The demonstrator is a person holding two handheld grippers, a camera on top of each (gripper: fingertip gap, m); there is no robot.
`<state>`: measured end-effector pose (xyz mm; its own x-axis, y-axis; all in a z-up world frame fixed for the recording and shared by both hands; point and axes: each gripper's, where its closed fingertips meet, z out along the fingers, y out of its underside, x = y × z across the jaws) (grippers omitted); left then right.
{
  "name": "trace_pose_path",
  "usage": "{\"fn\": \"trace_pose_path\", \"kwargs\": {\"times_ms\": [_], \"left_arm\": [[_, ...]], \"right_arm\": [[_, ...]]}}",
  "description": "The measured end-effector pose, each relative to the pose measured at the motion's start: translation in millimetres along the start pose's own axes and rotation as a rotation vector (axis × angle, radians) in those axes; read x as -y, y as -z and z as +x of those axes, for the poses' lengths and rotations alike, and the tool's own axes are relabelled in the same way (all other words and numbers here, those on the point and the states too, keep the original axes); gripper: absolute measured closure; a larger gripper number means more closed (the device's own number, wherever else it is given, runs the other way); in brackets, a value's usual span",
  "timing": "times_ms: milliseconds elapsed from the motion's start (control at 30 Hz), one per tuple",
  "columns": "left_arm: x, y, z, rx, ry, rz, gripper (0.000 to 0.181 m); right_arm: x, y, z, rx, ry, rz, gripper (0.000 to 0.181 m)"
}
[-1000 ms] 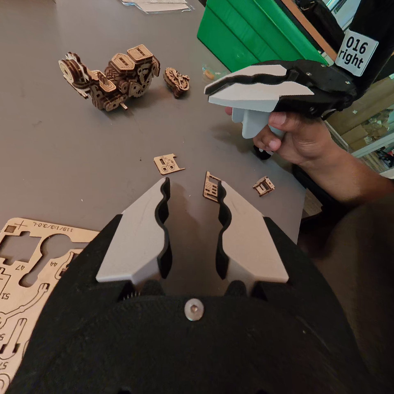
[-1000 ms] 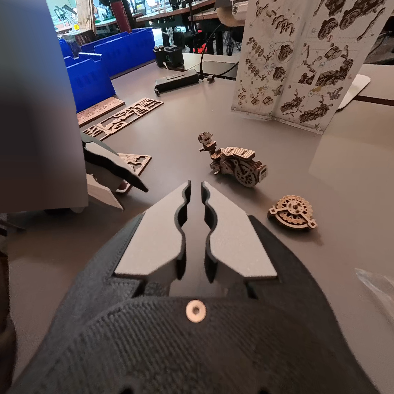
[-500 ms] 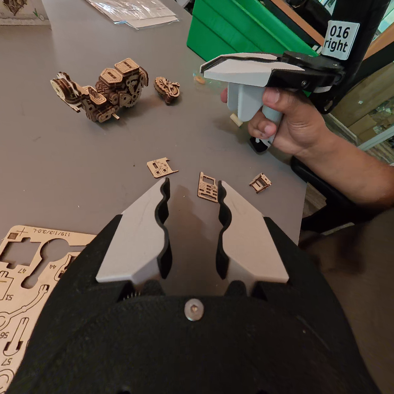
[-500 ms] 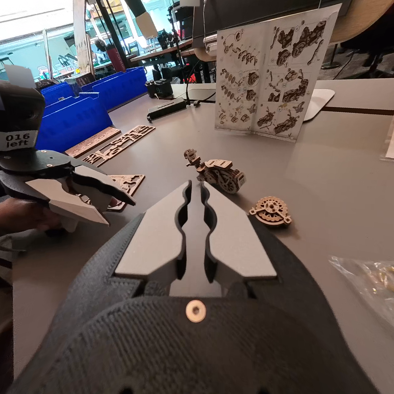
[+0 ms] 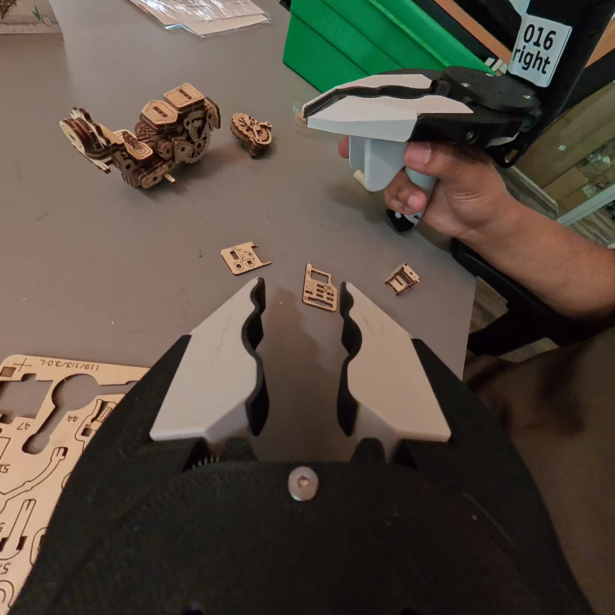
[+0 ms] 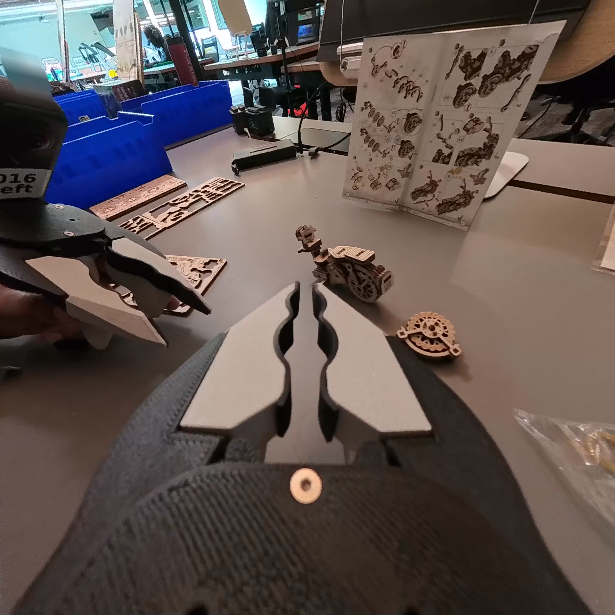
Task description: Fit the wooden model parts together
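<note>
A partly built wooden motorcycle [image 5: 143, 136] stands on the grey table, with a wooden gear wheel [image 5: 251, 131] to its right. Both also show in the right wrist view, the motorcycle [image 6: 349, 273] and the wheel [image 6: 429, 336]. Two flat wooden parts [image 5: 244, 258] [image 5: 319, 293] and a small box-shaped part [image 5: 402, 279] lie near the table's front edge. My left gripper [image 5: 303, 286] is open and empty, its tips just short of the second flat part. My right gripper [image 6: 306, 287] hovers above the table, nearly shut with a slim gap, holding nothing.
A punched wooden sheet [image 5: 33, 416] lies at the lower left. A green bin [image 5: 366, 40] stands behind the right gripper [image 5: 307, 113]. Blue bins [image 6: 109, 156], more wooden sheets [image 6: 179, 206], an upright instruction sheet [image 6: 432, 133] and a plastic bag [image 6: 582, 442] ring the table. The tips of one gripper are about 11 centimetres away from the tips of the other. About 8 centimetres separates my right fingertips from the motorcycle [image 6: 349, 273]. It is also in sight in the left wrist view [image 5: 193, 128]. To reach the wooden gear wheel [image 5: 251, 131] in a straight line is about 9 centimetres for my right fingers, about 15 centimetres for my left. The right camera catches it too, in the right wrist view [image 6: 413, 327].
The right gripper has risen and levelled out, bringing the far room into view. The left gripper has shifted slightly, uncovering the flat part between its tips. Neither jaw opening changed.
</note>
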<state>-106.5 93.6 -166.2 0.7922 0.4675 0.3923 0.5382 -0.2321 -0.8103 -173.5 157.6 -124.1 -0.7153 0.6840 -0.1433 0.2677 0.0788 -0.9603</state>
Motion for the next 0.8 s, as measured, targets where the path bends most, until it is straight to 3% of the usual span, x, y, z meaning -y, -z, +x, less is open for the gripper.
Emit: {"fn": "trace_pose_path", "kwargs": {"times_ms": [800], "left_arm": [[-1.1,-1.0,-0.4,-0.004,0.008,-0.008,0.138]], "right_arm": [[-1.5,-2.8,-8.1,0.028,0.002,-0.006,0.175]]}}
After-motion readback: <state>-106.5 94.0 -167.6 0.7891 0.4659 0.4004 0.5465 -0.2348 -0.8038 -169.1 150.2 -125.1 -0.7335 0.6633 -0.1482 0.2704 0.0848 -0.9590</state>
